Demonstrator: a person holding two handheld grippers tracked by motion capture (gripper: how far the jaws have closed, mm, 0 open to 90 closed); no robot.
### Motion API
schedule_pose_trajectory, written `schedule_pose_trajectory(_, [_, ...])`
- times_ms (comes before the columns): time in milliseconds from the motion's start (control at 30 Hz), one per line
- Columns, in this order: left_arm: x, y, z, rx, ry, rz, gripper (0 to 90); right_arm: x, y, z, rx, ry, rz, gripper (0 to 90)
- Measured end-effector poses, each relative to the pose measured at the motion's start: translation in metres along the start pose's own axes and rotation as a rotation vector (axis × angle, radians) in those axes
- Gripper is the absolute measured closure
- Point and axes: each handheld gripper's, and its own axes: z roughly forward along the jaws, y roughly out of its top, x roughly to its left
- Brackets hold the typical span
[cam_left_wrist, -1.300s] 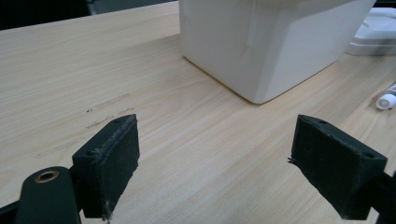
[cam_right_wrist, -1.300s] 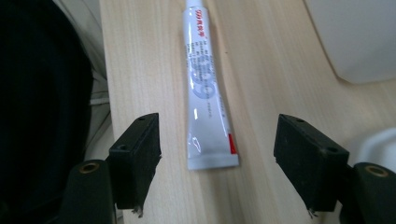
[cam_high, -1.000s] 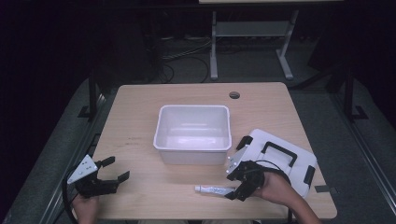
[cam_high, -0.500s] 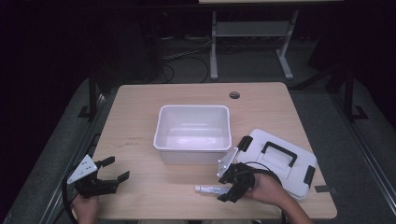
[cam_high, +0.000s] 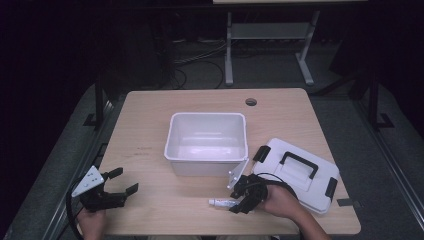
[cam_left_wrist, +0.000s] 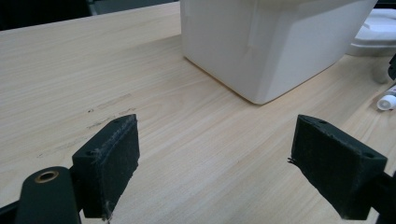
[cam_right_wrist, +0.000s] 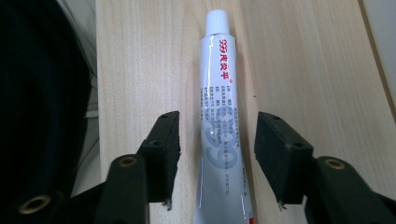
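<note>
Ointment in a white tube is lain flat on the table, just in front of the open white bin and beside the bin's lid, which has been set down to the bin's right so that the bin is left free for filling. The right hand-held gripper is lowered over the tube with one jaw on either side of the tube's body; its jaws have just been closing, yet a gap is seen on both sides, so the tube is straddled and not yet pinched. The jaws are lined up across the tube's narrow width, presumably so that a firm pinch can be taken on its body with the cap pointing away. The left hand-held gripper is kept wide and empty near the table's front edge, well to the left of the bin, where it is out of the working hand's way.
</note>
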Motion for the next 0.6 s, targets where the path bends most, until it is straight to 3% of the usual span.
schedule_pose_trajectory(600, [0.0005,-0.0002,-0.0005,-0.003,0.000,-0.004,14.7,0.0014,0.0038,0.0085,0.024,-0.030,-0.056,68.1])
